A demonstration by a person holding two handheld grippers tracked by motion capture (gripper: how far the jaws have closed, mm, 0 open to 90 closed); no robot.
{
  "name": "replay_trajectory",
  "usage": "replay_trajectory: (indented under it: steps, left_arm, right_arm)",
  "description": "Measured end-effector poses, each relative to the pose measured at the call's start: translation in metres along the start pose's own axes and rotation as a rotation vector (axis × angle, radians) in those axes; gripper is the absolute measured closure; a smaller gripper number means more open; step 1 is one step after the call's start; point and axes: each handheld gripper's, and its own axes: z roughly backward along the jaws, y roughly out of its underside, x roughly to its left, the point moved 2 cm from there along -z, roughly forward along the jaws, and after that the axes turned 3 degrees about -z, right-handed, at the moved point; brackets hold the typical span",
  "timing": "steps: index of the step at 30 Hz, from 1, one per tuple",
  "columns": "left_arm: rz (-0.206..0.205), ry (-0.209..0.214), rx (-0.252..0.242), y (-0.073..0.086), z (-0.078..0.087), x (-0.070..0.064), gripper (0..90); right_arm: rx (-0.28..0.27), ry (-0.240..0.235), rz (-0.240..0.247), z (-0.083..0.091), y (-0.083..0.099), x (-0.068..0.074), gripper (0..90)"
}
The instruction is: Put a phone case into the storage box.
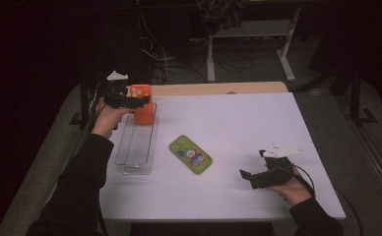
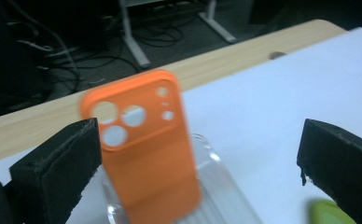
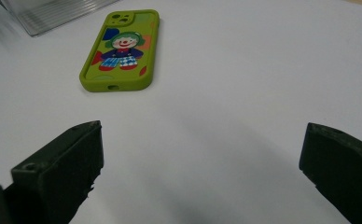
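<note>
An orange phone case (image 1: 143,115) stands upright and blurred at the far end of a clear ridged tray (image 1: 137,147). In the left gripper view the orange phone case (image 2: 151,158) sits between the wide-apart jaws, close to the left one; contact is unclear. My left gripper (image 1: 141,102) is open around it. A green phone case (image 1: 190,154) with a clown picture lies flat mid-table. My right gripper (image 1: 252,163) hovers open near the front right, with the green phone case (image 3: 121,51) well ahead of its jaws and nothing between them.
The white table top (image 1: 238,123) has a wooden strip (image 1: 218,88) along its far edge. Desk legs and cables lie on the dark floor beyond. A corner of the clear tray (image 3: 53,14) shows at the upper left of the right gripper view.
</note>
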Motion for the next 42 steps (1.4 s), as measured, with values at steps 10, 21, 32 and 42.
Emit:
replay_trajectory:
  steps: [10, 21, 32, 42]
  left_arm:
    - [-0.037, 0.151, -0.025, 0.003, 0.012, -0.044, 0.0]
    - [-0.106, 0.28, -0.019, 0.017, 0.019, -0.089, 0.0]
    - [-0.143, 0.358, -0.015, 0.031, 0.022, -0.125, 0.0]
    - [-0.191, 0.391, 0.019, 0.053, 0.023, -0.15, 0.0]
  right_arm:
    - [0.004, -0.002, -0.001, 0.0, 0.0, 0.001, 0.0]
    - [0.007, -0.003, -0.004, -0.001, 0.0, 0.001, 0.0]
    - [0.003, -0.005, 0.004, -0.001, 0.0, 0.001, 0.0]
    - [0.007, -0.012, 0.0, -0.003, -0.003, 0.001, 0.0]
